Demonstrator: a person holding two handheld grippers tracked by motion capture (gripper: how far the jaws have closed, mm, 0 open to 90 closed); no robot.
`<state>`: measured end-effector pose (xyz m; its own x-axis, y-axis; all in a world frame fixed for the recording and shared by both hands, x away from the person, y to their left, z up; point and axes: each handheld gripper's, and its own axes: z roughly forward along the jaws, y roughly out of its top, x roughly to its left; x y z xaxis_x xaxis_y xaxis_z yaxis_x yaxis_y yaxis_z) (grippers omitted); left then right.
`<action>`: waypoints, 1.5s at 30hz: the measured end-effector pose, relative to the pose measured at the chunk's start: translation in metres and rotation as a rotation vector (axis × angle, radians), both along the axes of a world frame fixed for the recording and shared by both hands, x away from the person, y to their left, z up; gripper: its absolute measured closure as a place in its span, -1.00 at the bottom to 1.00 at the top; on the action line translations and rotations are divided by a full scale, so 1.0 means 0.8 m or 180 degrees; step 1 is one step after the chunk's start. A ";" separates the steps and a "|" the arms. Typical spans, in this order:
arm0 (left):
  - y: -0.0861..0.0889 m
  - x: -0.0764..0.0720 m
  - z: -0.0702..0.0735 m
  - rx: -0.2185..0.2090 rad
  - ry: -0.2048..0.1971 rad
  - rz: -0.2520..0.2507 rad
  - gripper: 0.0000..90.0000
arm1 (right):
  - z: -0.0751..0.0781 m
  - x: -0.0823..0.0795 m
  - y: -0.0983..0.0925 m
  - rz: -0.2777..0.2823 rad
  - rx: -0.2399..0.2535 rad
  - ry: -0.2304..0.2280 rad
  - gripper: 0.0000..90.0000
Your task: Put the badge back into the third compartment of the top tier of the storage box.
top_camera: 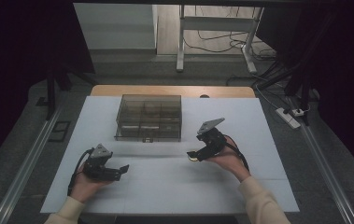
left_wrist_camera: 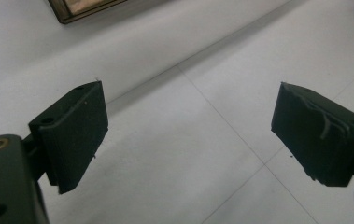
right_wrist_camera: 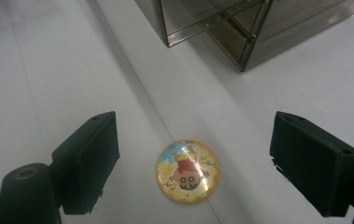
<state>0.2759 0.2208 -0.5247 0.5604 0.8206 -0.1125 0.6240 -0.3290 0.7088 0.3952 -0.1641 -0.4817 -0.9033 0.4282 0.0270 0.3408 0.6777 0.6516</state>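
Observation:
A round yellow badge (right_wrist_camera: 187, 171) with a cartoon figure lies flat on the white table, lined up with the gap between the wide-apart jaws of my right gripper (right_wrist_camera: 191, 161); the pads do not touch it. From above, the badge (top_camera: 193, 157) lies just under the tip of my right gripper (top_camera: 198, 155), right of the table's middle. A smoky transparent compartment box (top_camera: 149, 117) stands beyond it, and its near corner (right_wrist_camera: 240, 32) shows in the right gripper view. My left gripper (top_camera: 122, 171) rests low at the front left, open, with bare table between its fingers (left_wrist_camera: 74, 135).
The white table sheet (top_camera: 165, 186) has seams running across it. A wooden strip (top_camera: 172, 90) edges the far side. Beyond stand a desk frame (top_camera: 216, 28) and cables, with a power strip (top_camera: 289, 117) on the floor at the right.

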 end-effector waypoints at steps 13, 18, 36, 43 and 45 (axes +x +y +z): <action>-0.002 -0.003 0.002 0.0000 -0.0013 -0.0029 -0.76 | -0.022 0.000 0.008 0.0045 -0.0248 0.0102 -0.62; -0.003 -0.003 0.002 0.0004 -0.0015 -0.0038 -0.76 | -0.031 0.002 0.010 0.0056 -0.0352 0.0125 -0.62; -0.002 -0.001 0.000 0.0010 0.0006 -0.0046 -0.76 | -0.041 -0.002 0.018 0.0132 -0.0577 0.0062 -0.34; -0.003 -0.003 0.000 0.0013 -0.0008 -0.0049 -0.76 | -0.036 -0.005 0.019 0.0148 -0.0644 0.0055 0.04; -0.003 -0.003 0.000 0.0015 -0.0011 -0.0052 -0.76 | -0.036 -0.005 0.019 0.0143 -0.0642 0.0060 0.05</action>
